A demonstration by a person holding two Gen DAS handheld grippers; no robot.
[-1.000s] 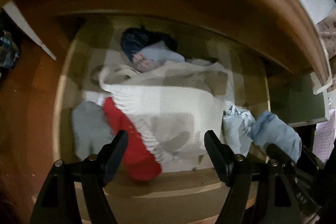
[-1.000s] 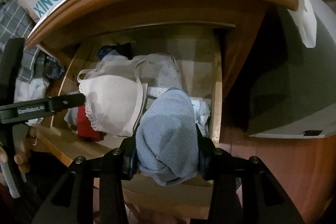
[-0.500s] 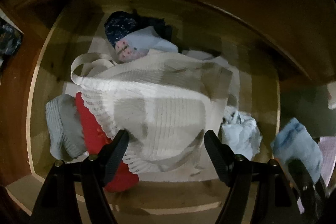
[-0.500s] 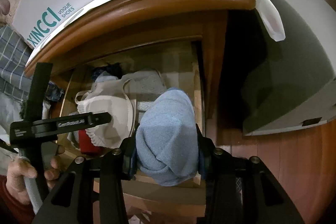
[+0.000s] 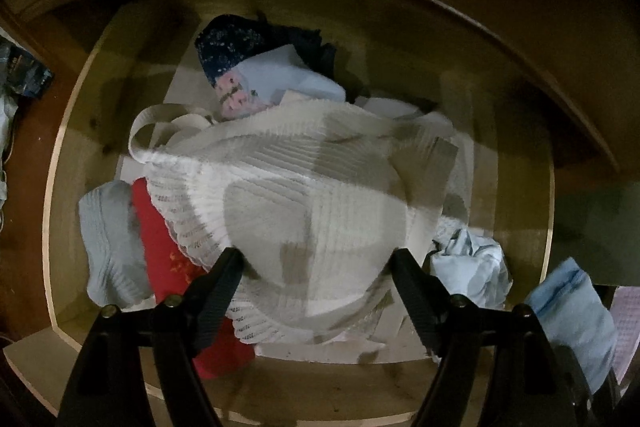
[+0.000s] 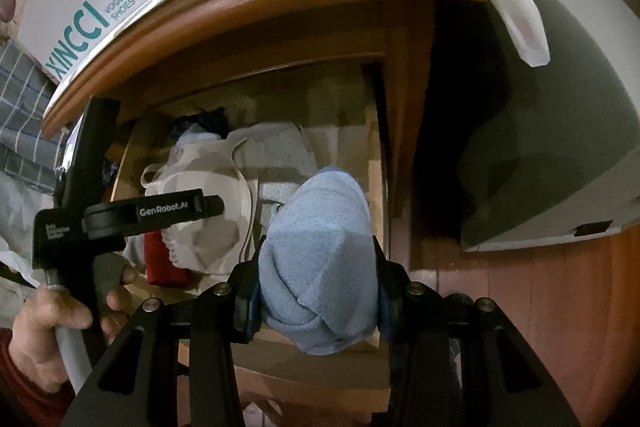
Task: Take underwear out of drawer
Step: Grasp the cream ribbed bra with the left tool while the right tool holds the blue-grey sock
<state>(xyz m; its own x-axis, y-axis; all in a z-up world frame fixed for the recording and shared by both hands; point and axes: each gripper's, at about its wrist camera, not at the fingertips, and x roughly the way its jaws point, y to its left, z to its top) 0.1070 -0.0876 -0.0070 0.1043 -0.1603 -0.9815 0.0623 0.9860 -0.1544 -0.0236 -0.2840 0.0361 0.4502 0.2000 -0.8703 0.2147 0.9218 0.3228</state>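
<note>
Two tongs, right tongs [image 6: 316, 295] clamp blue underwear [image 6: 320, 259], left tongs [image 5: 316, 271] spread above white bra [image 5: 304, 195]

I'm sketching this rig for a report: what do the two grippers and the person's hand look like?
Both grippers are matte black. The left gripper and right gripper have angular linkage arms with round silver bolt heads at the joints; the right's finger pads look dark blue. Seen from the right wrist, the left one's body carries white "GenRobot.AI" lettering. The bare hand grips a pale grey handle, with a dark red sleeve behind.
</note>
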